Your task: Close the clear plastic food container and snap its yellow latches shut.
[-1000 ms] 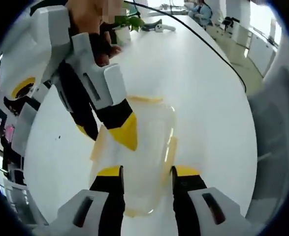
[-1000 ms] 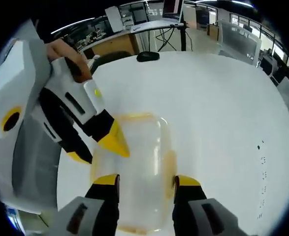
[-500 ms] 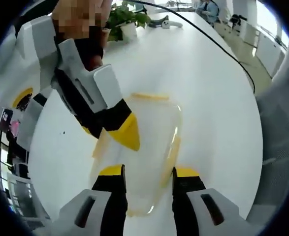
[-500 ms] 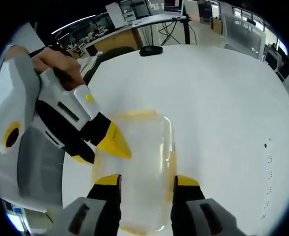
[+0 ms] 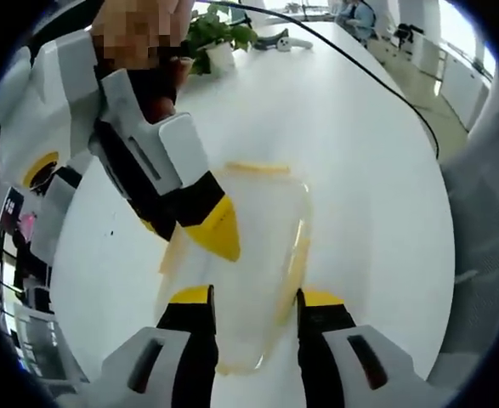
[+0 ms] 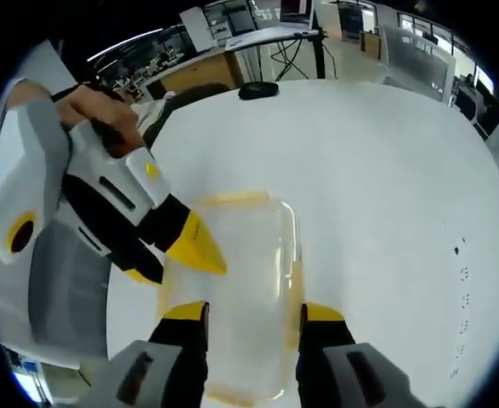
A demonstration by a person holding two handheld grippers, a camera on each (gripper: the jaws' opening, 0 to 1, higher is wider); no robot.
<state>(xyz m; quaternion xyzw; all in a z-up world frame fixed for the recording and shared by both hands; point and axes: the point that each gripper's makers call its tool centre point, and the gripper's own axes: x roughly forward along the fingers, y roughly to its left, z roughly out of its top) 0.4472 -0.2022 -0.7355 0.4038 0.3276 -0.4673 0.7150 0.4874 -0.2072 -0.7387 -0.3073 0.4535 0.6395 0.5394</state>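
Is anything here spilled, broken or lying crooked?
Nothing stands out. The container sits flat on the white table with its lid on, no spill around it. Both grippers are open over it.

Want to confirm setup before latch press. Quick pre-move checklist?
1. Lid seated on container: looks closed, ok.
2. Left gripper straddles container, jaws open: ok.
3. Right gripper straddles container, jaws open: ok.
4. Long-side latch snapped: cannot tell, clear plastic blurs it.
5. End latch snapped: cannot tell.
6. Table bare beside container: ok.
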